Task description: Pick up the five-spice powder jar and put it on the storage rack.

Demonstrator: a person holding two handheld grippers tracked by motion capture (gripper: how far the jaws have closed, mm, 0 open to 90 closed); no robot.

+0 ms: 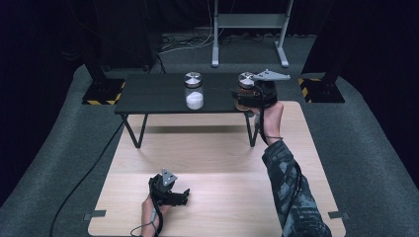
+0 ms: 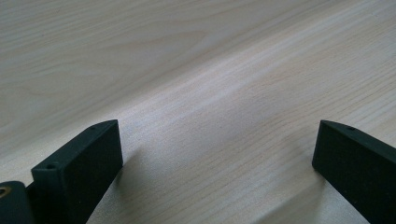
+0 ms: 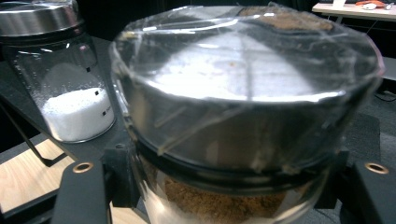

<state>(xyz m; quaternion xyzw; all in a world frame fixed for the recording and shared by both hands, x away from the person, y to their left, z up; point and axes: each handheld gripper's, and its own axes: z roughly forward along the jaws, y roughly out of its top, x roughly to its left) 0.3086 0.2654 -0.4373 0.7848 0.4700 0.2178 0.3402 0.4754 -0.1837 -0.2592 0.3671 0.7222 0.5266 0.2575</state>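
A glass jar of brown powder (image 1: 244,91) with a metal lid is at the right end of the small black table (image 1: 148,96); my right gripper (image 1: 248,97) is shut on it. In the right gripper view this brown-powder jar (image 3: 247,140) sits between the two black jaws, its lid covered with clear film. A second jar with white powder (image 1: 193,91) stands near the middle of the black table, also seen as the white-powder jar (image 3: 70,88) at the left. My left gripper (image 1: 184,196) rests low on the wooden board (image 1: 217,173), open, with only bare wood (image 2: 210,93) between its jaws.
The black table has thin angled legs (image 1: 133,131) standing on the board's far part. A grey metal stand (image 1: 249,29) is behind it, and yellow-black striped bases (image 1: 104,91) sit at both sides. Cables run over the grey carpet (image 1: 74,163).
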